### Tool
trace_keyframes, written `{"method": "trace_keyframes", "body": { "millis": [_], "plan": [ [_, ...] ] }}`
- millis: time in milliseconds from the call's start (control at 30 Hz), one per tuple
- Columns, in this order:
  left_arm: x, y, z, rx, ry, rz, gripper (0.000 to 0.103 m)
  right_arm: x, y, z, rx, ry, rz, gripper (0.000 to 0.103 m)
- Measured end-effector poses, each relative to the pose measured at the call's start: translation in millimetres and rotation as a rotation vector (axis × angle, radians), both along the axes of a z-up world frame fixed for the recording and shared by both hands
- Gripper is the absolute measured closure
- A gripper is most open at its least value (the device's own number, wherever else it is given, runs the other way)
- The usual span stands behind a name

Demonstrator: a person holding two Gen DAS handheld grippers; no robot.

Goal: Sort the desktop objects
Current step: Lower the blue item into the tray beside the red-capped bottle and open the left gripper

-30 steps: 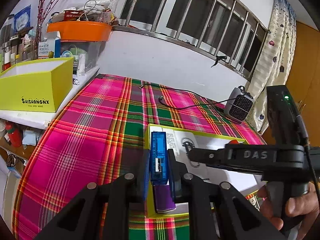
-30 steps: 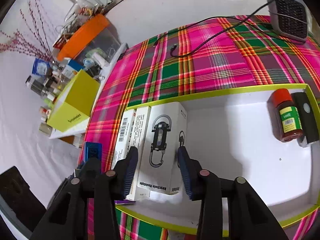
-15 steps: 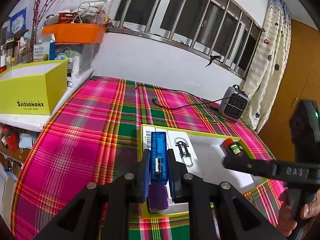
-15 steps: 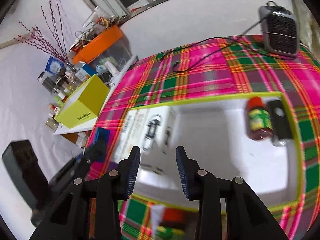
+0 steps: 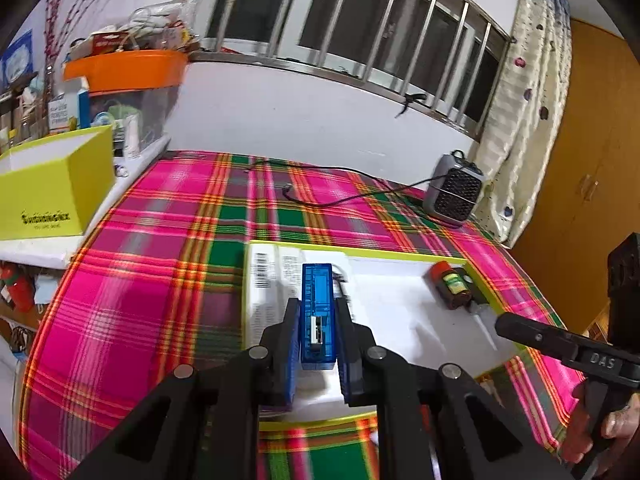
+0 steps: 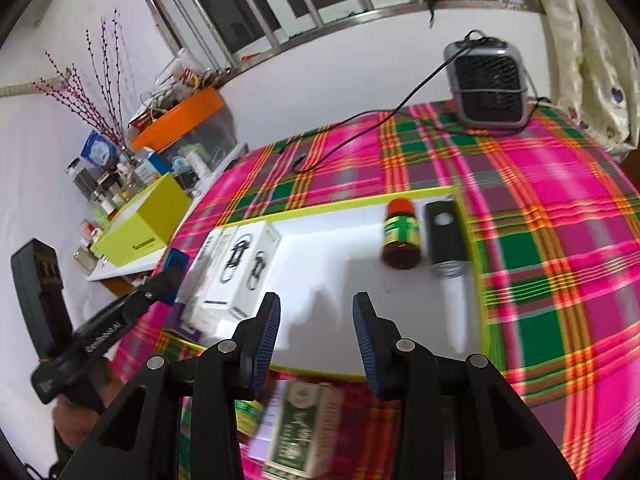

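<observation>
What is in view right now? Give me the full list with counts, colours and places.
tray: 1, white with lime rim, on plaid cloth
white boxes: 2 at least, tray's left end
bottle: 1, brown with red cap, lying at tray's right end
black device: 1, beside bottle
blue case: 1, translucent, in left grip
green box: 1, blurred, cloth near tray
heater: 1, grey, far corner
yellow box: 1, side shelf
left hand-held gripper: shut on blue case
right hand-held gripper: open, over tray
</observation>
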State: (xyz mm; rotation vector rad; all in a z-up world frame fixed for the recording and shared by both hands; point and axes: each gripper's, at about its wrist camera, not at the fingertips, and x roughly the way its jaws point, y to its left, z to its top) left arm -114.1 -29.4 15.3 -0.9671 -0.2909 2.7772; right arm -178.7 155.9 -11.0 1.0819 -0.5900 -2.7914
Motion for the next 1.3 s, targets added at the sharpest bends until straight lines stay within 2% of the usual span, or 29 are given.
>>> {"method": "trace_keyframes", "body": {
  "millis": [500, 700, 1100, 1300],
  "plan": [
    [-20.6, 51.1, 5.0, 0.000, -0.082, -0.093, 0.087, 15.0, 42.4, -14.2, -0.083, 0.083, -0.022, 0.063],
    [-37.9, 69.0, 1.6, 0.002, -0.127, -0.111, 0.087, 18.9, 56.9, -17.8, -0.112, 0.084, -0.057, 0.063],
    [-70.5, 103.0, -3.9, -0.021, -0.194, -0.167, 0.087, 21.5, 57.7, -15.8, -0.076, 0.089, -0.071, 0.063],
    [-88.4, 109.3, -11.6, -0.004, -0.244, -0.181, 0.087, 21.5, 60.0, -18.8, -0.083, 0.081, -0.077, 0.063]
  ]
}}
